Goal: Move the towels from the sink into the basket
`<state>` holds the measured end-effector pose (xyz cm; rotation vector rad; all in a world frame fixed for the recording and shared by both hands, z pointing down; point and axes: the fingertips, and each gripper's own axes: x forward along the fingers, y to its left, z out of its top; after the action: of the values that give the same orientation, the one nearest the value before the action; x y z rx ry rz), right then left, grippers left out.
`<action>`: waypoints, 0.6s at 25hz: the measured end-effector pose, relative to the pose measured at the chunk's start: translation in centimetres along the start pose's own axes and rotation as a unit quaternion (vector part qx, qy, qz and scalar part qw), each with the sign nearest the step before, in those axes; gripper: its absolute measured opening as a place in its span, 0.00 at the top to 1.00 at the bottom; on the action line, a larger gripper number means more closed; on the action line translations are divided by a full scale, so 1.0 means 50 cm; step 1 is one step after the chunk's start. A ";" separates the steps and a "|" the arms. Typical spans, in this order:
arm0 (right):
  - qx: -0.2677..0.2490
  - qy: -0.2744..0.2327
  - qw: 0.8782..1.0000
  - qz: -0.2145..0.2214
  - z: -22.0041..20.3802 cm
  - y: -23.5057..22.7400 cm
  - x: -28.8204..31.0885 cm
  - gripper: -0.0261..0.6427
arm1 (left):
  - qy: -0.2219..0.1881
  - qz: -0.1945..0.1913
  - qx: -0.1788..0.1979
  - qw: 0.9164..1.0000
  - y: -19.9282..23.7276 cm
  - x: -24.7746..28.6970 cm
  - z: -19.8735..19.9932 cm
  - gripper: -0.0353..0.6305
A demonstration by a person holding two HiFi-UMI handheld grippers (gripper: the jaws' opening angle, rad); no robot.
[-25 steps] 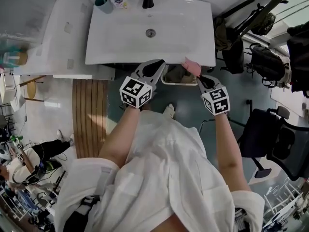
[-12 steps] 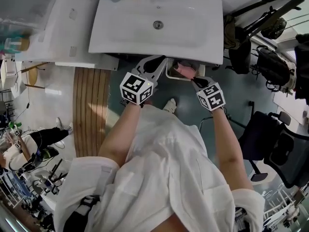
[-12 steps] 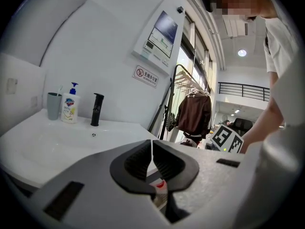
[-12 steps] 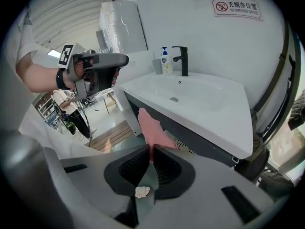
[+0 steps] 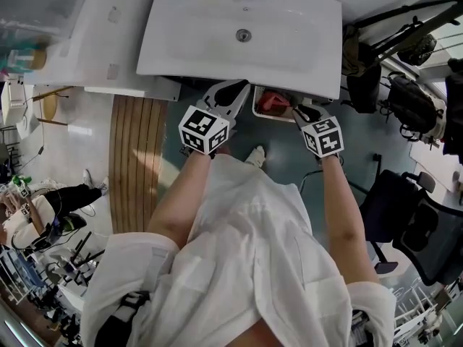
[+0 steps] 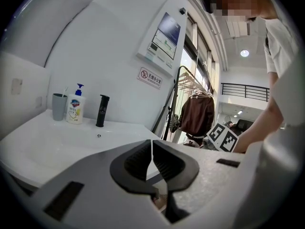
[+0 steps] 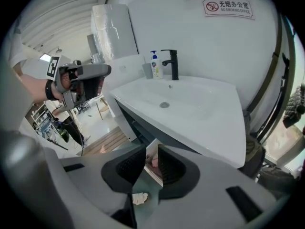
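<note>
The white sink (image 5: 289,45) fills the top of your head view, its basin bare down to the drain. Tucked under its front edge, on the floor, stands the white basket (image 5: 256,111); only the near part of it shows past the sink's rim.

Your left hand-held gripper (image 5: 235,87) points toward the sink's front edge, just left of the basket. In the left gripper view its jaws are together with nothing between them.

Your right hand-held gripper (image 5: 298,110) tilts down over the basket's right end. In the right gripper view its jaws have just been opening and now stand apart. Nothing is pinched between the pads; through the gap you look down into the basket.

The pink towel (image 5: 273,103) lies bunched inside the basket, just in front of the right hand-held gripper's tips and apart from them.

At the back of the sink stand the black faucet (image 6: 101,111), the soap bottle (image 6: 75,109) just left of it, and the grey cup (image 6: 59,107) touching or nearly touching the bottle.
</note>
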<state>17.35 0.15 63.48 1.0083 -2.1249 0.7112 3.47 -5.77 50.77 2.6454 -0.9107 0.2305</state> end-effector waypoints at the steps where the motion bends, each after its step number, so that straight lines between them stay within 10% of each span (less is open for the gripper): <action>1: 0.005 -0.008 1.000 -0.003 0.005 -0.003 -0.007 0.82 | -0.001 -0.001 0.000 1.000 0.000 0.002 0.002 0.92; 15: 0.075 -0.124 0.987 -0.068 0.076 -0.058 -0.139 0.82 | -0.022 -0.008 0.014 1.000 -0.006 0.003 0.062 0.92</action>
<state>21.75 -1.03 56.40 1.3712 -2.2112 0.7175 3.92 -6.74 47.85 2.6925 -0.9064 0.1830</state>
